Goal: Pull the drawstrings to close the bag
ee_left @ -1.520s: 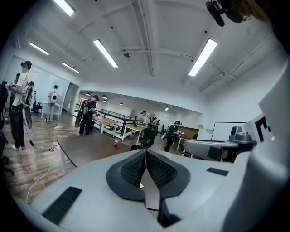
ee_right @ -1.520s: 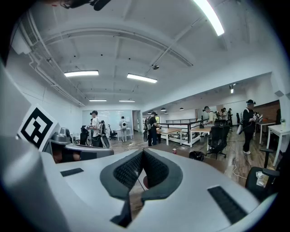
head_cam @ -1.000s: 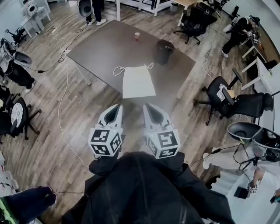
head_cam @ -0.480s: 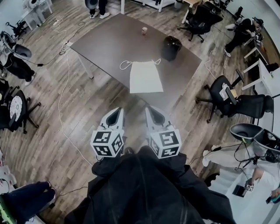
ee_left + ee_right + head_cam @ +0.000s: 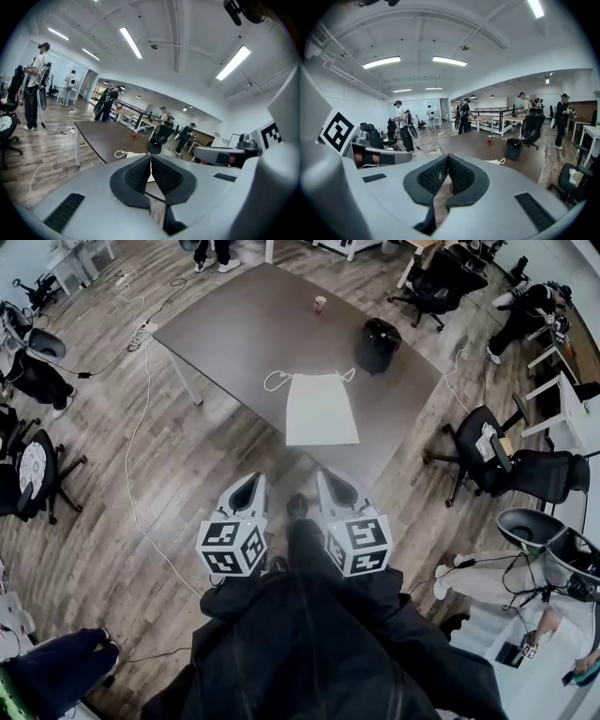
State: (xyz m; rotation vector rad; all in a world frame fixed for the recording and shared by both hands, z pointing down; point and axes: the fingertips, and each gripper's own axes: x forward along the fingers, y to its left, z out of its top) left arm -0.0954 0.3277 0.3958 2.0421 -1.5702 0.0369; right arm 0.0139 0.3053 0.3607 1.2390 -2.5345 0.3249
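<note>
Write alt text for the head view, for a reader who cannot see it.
A white drawstring bag lies flat on a dark table, its cords looped out at the far end. Nearer the camera, the left gripper and right gripper are held side by side over the wooden floor, both shut and empty.

Light: bright, even, from ceiling strip lights (image 5: pixel 449 60) | Shadows: soft, faint | Edges: strong fisheye bending, black corners in both gripper views | Focus: nearest surfaces slightly soft

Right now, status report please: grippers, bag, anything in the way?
Left gripper and right gripper shut, empty, short of the table. Bag lies flat, drawstrings untouched. Black bin and can beyond it, not blocking.
</note>
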